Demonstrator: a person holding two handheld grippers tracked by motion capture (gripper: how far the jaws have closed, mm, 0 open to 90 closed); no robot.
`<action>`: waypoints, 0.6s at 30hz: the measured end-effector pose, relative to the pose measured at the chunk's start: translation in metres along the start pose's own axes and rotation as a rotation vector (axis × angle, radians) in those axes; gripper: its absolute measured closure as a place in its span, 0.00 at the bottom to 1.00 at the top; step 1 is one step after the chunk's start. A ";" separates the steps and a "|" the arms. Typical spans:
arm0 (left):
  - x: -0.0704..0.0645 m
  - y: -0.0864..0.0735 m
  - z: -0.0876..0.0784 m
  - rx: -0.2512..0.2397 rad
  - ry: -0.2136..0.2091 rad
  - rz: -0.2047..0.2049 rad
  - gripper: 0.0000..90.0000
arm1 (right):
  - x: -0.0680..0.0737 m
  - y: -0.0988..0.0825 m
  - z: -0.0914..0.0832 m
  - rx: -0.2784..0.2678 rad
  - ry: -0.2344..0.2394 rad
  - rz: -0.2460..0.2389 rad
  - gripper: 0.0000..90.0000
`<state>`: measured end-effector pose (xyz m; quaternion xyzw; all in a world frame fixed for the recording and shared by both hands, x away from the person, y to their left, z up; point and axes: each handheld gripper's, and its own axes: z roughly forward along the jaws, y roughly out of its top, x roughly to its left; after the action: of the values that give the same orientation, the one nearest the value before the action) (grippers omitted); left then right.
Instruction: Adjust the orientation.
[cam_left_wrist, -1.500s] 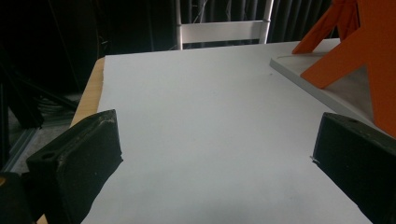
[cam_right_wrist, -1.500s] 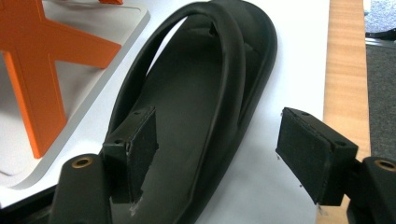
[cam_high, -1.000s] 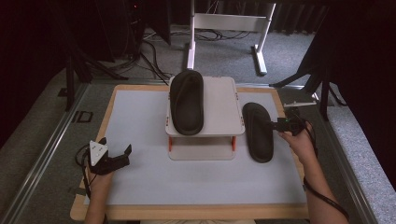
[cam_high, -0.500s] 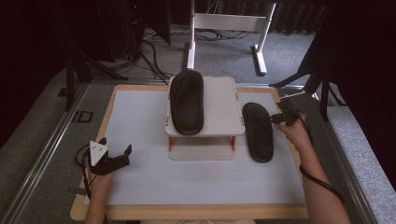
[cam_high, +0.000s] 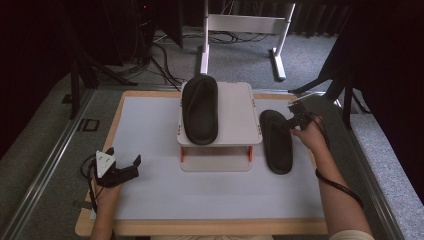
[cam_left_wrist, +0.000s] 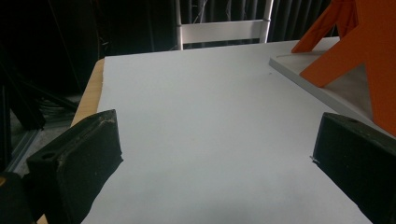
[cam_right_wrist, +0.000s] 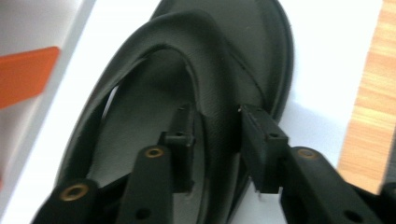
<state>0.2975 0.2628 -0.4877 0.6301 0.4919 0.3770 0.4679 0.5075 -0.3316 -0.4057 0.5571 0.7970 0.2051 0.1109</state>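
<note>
- On the table (cam_high: 150, 200), right of the small white rack (cam_high: 235, 107), the loose black sandal (cam_high: 276, 141) lies flat on the white mat; its mate (cam_high: 200, 107) already rests on top of the rack.
- My right gripper (cam_right_wrist: 215, 140) sits over the strap end of the loose sandal (cam_right_wrist: 196, 93); its jaws have just been closing, one inside the strap (cam_right_wrist: 205, 84) and one outside, and they appear to pinch it between them.
- My left gripper (cam_high: 119, 167) rests low at the near left of the table, well apart from both sandals; the left gripper view shows its jaws spread wide with bare mat between them.
- Step in hand, as I judge it: securing the strap before lifting the sandal toward the rack.
- To do it well, I should seat the strap deep between the pads, not at their tips, since the soft band could slip or fold.
- I should lift straight up first so the sole clears the mat, then carry it level, keeping it off the rack's orange leg (cam_right_wrist: 28, 70).
</note>
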 end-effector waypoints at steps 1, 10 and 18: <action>0.000 0.000 0.000 0.000 -0.001 0.002 0.01 | 0.000 0.000 0.001 0.004 -0.001 -0.004 0.76; 0.000 0.000 0.000 0.002 -0.001 0.004 0.01 | -0.002 0.002 -0.003 0.042 -0.002 0.023 0.81; 0.000 0.000 0.000 0.002 0.002 0.001 0.01 | -0.005 0.004 -0.016 0.063 0.026 0.040 0.81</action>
<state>0.2974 0.2624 -0.4877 0.6306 0.4925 0.3772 0.4664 0.5064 -0.3377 -0.3899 0.5733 0.7933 0.1894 0.0786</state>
